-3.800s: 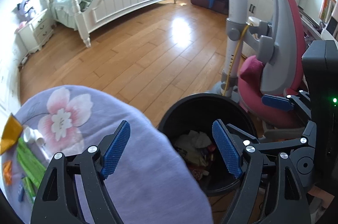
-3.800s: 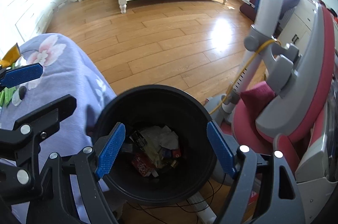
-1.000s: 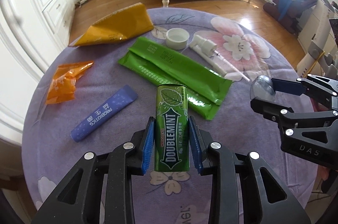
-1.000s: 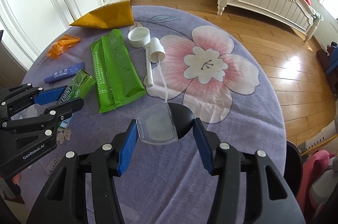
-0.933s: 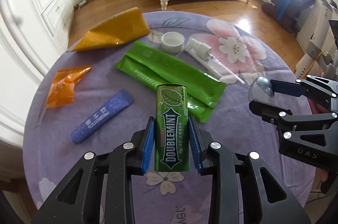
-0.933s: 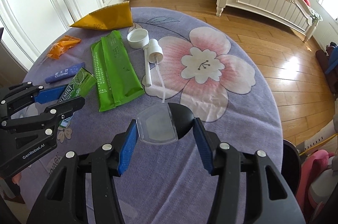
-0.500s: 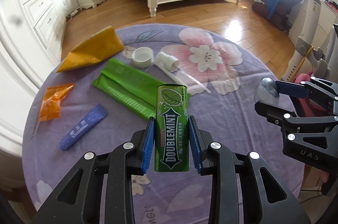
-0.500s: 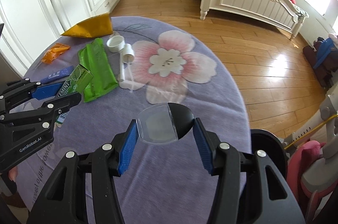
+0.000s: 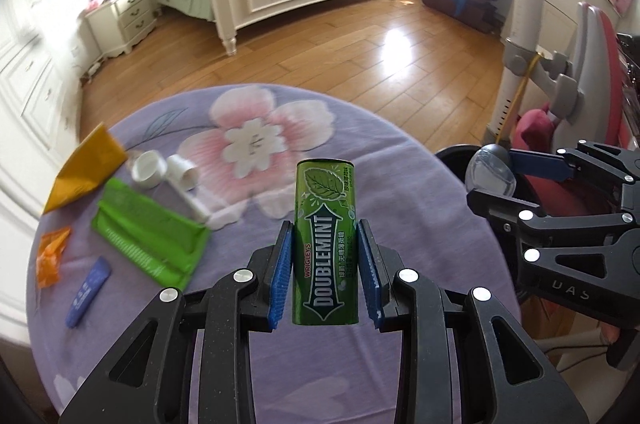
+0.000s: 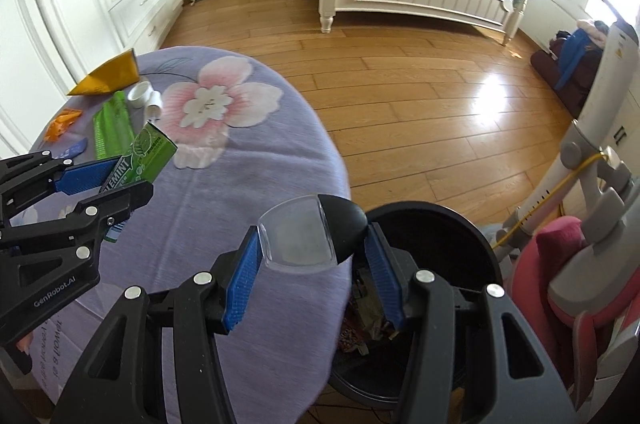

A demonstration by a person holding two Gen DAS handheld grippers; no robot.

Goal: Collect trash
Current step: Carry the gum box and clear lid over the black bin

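Purple floral cloth covers the round desk (image 9: 360, 143), the largest thing near, and compared with a second ago it has slid toward 9 o'clock in both views while the black trash bin (image 10: 452, 224) has come in at 4 o'clock of the right wrist view, partly under the desk edge. That reads as a carry toward the bin, with both loads lifted clear of the desk; the drop looks to be the next step.

Left gripper (image 9: 325, 272) has its fingers closed narrow on the green Doublemint gum can (image 9: 325, 244), held upright between the blue pads. Right gripper (image 10: 310, 264) has its fingers closed partway on a clear-and-black plastic scoop-like piece (image 10: 308, 238), now over the bin's near rim at 12 o'clock of its view.

Left on the desk, from 9 to 10 o'clock in the left view: a green pouch (image 9: 148, 236), a yellow packet (image 9: 84, 167), an orange wrapper (image 9: 51, 256), a white pump head (image 9: 188, 183) beside a white cap (image 9: 149, 167), and a blue sachet (image 9: 88, 284).

A pink chair (image 10: 568, 264) and a white stand (image 10: 592, 127) crowd the bin's far side; the left gripper must reach past the right one to get there.
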